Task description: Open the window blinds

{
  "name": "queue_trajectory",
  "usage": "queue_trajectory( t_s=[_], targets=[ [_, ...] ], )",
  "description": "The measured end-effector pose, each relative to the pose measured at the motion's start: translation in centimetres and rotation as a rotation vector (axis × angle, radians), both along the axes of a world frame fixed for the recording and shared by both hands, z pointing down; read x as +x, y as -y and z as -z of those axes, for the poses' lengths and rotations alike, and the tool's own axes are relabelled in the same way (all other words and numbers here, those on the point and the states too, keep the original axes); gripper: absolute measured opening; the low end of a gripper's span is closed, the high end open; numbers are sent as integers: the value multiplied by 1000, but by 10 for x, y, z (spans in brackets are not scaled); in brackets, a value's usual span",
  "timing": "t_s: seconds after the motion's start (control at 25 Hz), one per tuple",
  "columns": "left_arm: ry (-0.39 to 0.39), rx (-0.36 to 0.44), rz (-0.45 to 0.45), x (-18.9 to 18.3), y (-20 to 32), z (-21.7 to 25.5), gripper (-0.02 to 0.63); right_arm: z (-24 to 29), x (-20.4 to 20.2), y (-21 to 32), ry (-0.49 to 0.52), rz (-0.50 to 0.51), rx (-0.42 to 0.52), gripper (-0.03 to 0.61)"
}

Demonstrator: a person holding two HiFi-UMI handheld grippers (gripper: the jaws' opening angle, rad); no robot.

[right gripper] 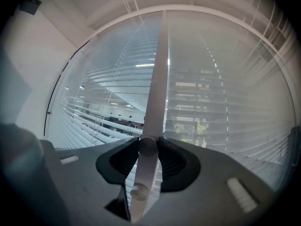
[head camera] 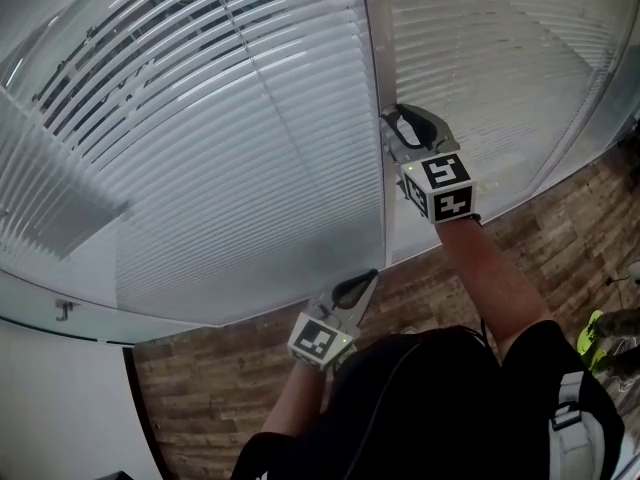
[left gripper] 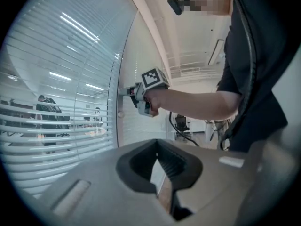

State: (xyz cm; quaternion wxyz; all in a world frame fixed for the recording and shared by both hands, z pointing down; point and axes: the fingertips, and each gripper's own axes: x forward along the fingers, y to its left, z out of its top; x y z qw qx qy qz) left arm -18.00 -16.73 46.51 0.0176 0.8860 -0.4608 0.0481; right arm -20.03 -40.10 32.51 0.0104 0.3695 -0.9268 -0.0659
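Observation:
Two panes of white slatted window blinds [head camera: 220,148] stand side by side, split by a pale upright post [head camera: 372,58]. Slats in the left pane's upper part are tilted and let the outside show; lower ones look flat. My right gripper [head camera: 392,118] points level at the post. In the right gripper view it [right gripper: 148,147] is shut on a small round knob [right gripper: 148,146] on the post [right gripper: 157,79], with a second knob [right gripper: 139,191] just below. My left gripper [head camera: 368,276] hangs lower by the post's foot, shut [left gripper: 164,173] and holding nothing.
A brown wooden floor [head camera: 200,388] runs under the window. A white wall [head camera: 60,408] with a small hook [head camera: 65,310] stands at the left. Something green [head camera: 598,333] lies at the right. Through the slats a person [left gripper: 47,121] shows beyond the glass.

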Motion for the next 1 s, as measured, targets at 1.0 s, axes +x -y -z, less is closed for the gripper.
queue_trajectory(
  t_s=[1.0],
  targets=[
    [-50,11,-14,-9,14,26,4,-37,62,-112,-97,338,92,6]
  ],
)
